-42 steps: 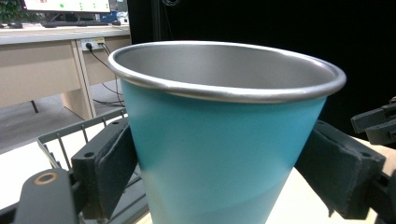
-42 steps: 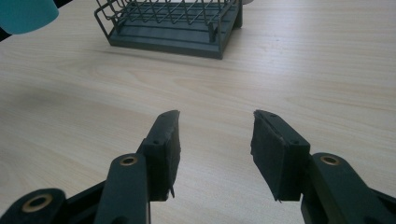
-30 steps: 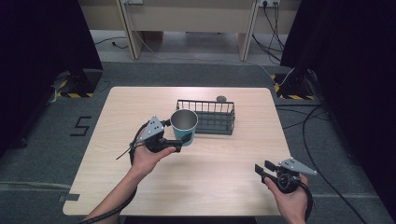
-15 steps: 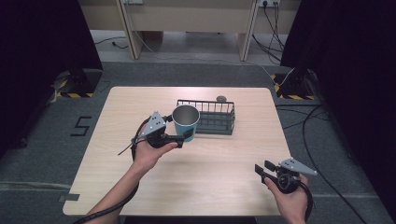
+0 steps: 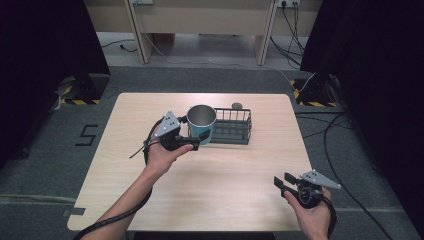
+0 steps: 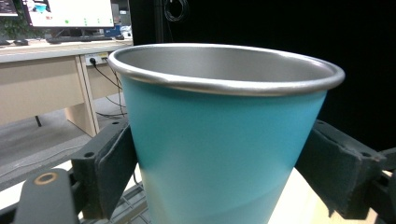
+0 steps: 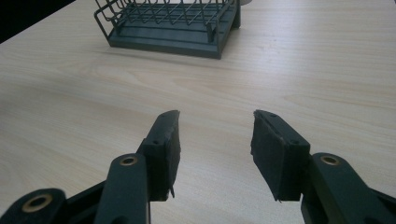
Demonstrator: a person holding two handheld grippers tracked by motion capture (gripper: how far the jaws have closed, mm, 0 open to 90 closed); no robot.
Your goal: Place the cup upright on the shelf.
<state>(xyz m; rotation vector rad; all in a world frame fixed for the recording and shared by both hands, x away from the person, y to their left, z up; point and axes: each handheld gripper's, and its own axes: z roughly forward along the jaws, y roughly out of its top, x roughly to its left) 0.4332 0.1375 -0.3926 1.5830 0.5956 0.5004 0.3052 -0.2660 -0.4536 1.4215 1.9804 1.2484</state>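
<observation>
The left gripper [image 5: 196, 143] pinches a teal metal cup [image 5: 201, 124], one black pad pressed flat against each side of the cup's lower wall. In the left gripper view the cup [image 6: 224, 144] stands upright between the jaws, right up against the camera, its bare steel rim and grey inside showing above the painted teal outside. From the high view the cup sits at the tip of this gripper, with the person's left hand [image 5: 162, 152] wrapped round the grip just behind it and the black cable trailing back along the forearm. I cannot tell whether the cup's base touches the table [image 5: 135, 200] or hangs just above it.

Directly past the cup, on the far side from the left hand, stands a dark wire basket [image 5: 231, 127]; the cup is just beside its near left corner, outside the wire wall. Beyond the basket, near the table's far edge, lies a small round grey object [image 5: 236, 105], too small to name.

The right gripper [image 5: 281, 184] is well apart from all this, at the near right corner of the table, held in the person's right hand [image 5: 312, 212]. Its jaws are spread with nothing between them; in the right gripper view they frame bare wood, and the wire basket [image 7: 168, 23] stands farther ahead of them.
</observation>
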